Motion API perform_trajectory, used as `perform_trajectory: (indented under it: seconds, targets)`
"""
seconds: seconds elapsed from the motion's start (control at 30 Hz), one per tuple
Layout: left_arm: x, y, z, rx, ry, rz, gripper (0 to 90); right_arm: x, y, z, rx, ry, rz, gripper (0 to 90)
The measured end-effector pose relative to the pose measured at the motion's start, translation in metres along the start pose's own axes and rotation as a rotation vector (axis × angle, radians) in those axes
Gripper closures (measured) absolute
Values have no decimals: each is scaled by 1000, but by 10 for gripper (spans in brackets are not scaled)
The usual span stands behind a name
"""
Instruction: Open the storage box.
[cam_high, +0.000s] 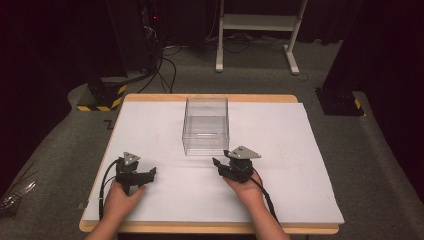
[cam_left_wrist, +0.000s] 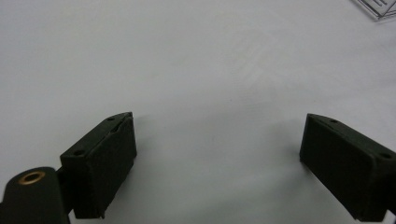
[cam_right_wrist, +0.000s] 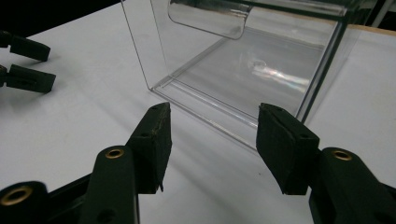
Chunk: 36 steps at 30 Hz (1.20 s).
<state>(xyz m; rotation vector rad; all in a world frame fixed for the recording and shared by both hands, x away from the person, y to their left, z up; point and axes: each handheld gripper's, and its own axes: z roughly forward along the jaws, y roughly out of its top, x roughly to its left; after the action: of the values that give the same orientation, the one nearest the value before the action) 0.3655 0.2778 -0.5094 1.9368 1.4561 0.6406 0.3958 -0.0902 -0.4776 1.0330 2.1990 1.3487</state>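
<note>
A clear plastic box stands upright near the middle of the white table top, with nothing inside. My right gripper rests on the table just in front of the box's near right corner, open and holding nothing. In the right gripper view its jaws frame the box's lower front edge close ahead. My left gripper lies at the front left, open, pointing right across bare table. The left gripper view has its fingers wide apart over white surface, and a corner of the box at the top right.
The table's wooden rim runs along the front. Beyond the far edge are grey carpet, a white desk frame, black stands with yellow-black striped bases and cables. The left gripper's fingers appear at the left of the right gripper view.
</note>
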Motion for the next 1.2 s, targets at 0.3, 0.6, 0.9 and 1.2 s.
perform_trajectory:
  seconds: [0.3,0.6,0.9,1.2]
  targets:
    - [0,0,0,1,-1,2,111,3,15,8,-18,2,-14,520]
    - [0,0,0,0,0,1,111,1,25,19,-18,3,-15,573]
    - [0,0,0,1,-1,2,111,1,31,28,-22,-13,-4,603]
    - [0,0,0,1,-1,2,111,-4,32,30,-38,4,6,624]
